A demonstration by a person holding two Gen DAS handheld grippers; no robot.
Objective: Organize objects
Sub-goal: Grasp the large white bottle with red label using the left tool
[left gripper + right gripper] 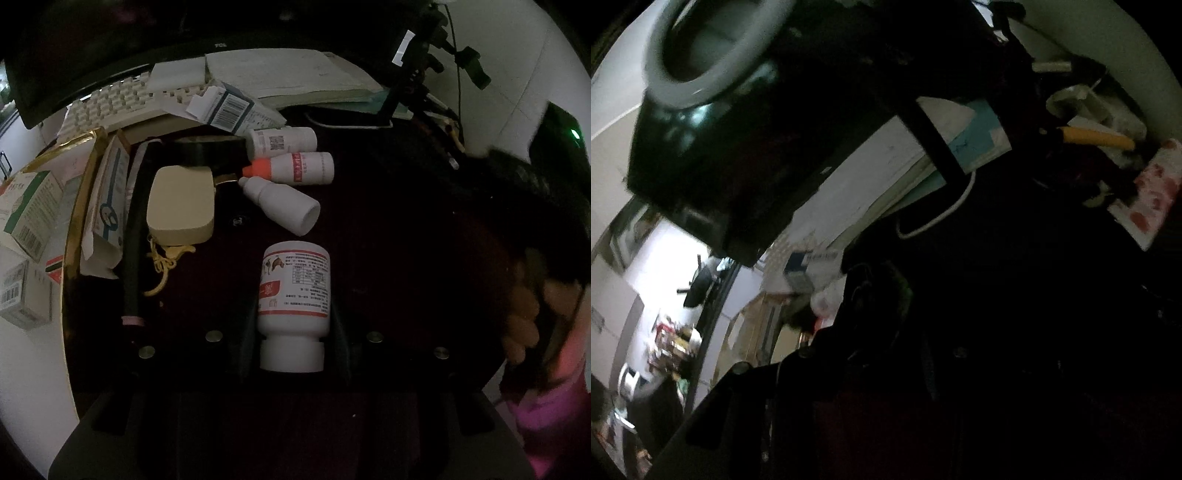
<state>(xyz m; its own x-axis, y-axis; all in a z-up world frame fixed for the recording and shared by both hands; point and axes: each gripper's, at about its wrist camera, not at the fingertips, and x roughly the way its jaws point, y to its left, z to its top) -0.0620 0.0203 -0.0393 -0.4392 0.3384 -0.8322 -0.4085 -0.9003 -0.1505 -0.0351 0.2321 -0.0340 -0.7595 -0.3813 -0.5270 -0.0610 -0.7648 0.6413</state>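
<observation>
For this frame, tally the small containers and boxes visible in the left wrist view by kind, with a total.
White bottles: 4 (large bottle in the left gripper, orange-cap bottle, plain dropper bottle, labelled bottle)
Cardboard medicine boxes: 5 (barcode box, blue-print box, green box, two lower-left boxes)
Beige case: 1
Total: 10

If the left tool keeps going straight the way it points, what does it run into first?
Holding the labelled white bottle, the left tool would likely push it into the plain white dropper bottle lying just ahead on the dark tray; depth is uncertain.
</observation>
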